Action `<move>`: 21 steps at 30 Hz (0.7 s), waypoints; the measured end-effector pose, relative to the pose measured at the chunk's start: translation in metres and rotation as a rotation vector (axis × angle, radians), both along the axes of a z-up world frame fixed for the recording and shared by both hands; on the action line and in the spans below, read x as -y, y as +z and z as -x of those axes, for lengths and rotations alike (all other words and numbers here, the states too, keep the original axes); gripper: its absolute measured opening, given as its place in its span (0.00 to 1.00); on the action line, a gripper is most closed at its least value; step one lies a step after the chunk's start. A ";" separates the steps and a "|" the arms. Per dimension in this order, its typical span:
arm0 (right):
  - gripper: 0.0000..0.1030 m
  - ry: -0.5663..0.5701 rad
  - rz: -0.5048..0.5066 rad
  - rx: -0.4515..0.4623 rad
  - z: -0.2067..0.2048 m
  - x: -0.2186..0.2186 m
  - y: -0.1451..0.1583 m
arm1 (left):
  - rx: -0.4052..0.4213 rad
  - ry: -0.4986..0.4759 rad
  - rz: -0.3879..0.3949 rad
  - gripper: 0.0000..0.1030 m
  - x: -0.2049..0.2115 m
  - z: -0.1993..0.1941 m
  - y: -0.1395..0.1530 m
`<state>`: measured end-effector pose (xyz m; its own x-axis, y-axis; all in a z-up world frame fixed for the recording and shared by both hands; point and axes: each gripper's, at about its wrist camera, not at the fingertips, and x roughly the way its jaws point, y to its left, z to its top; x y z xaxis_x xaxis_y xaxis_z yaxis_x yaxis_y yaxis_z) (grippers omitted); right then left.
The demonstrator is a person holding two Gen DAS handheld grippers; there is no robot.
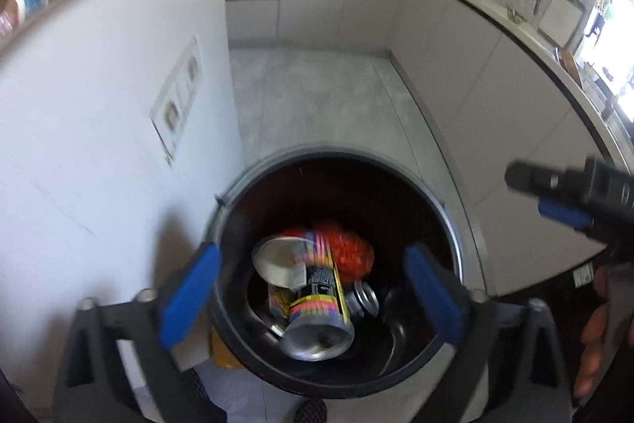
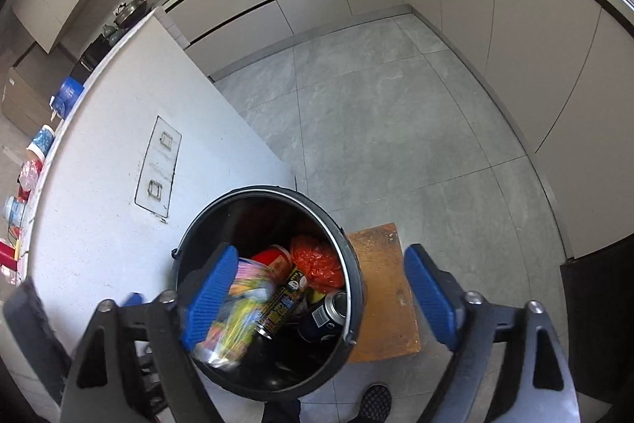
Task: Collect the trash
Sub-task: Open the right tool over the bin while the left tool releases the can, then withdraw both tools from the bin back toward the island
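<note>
A black round trash bin (image 1: 233, 324) stands on the floor beside a white counter side. Inside lie a striped drink can (image 1: 317, 308), a red crumpled wrapper (image 1: 350, 248) and other cans. My left gripper (image 1: 313, 296) is open and empty, right above the bin's mouth. My right gripper (image 2: 317, 300) is open and empty too, above the bin (image 2: 356, 288), where a colourful can (image 2: 237, 308), a dark can (image 2: 329, 310) and the red wrapper (image 2: 317, 260) show. The right gripper also shows in the left wrist view (image 1: 554, 201), at the right.
A wooden stool (image 2: 384, 284) stands right of the bin. The white counter side (image 2: 99, 217) with sockets rises at the left, with cups and packets (image 2: 39, 145) on top. Grey cabinets (image 2: 535, 46) line the back and right. Grey tiled floor (image 2: 376, 113) lies beyond.
</note>
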<state>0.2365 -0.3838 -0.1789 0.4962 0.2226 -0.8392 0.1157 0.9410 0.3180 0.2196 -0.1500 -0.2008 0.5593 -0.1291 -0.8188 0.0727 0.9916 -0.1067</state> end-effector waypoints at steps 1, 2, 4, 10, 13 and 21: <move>0.96 -0.001 -0.002 0.002 0.001 0.001 0.002 | 0.009 -0.007 -0.001 0.96 0.001 0.000 0.007; 0.99 -0.001 -0.007 0.002 0.002 0.000 0.004 | 0.017 -0.012 -0.002 0.96 0.002 0.001 0.014; 0.99 0.002 -0.013 0.004 0.003 -0.001 0.010 | 0.041 -0.014 -0.002 0.96 0.002 0.004 0.032; 1.00 0.011 -0.025 0.024 0.004 -0.008 0.034 | 0.122 -0.010 -0.018 1.00 -0.005 0.014 0.080; 1.00 0.014 -0.048 0.024 0.004 -0.011 0.044 | 0.153 0.002 -0.024 1.00 -0.014 0.011 0.097; 1.00 0.079 -0.067 0.091 0.003 -0.043 0.083 | 0.207 0.058 -0.074 1.00 -0.060 0.019 0.129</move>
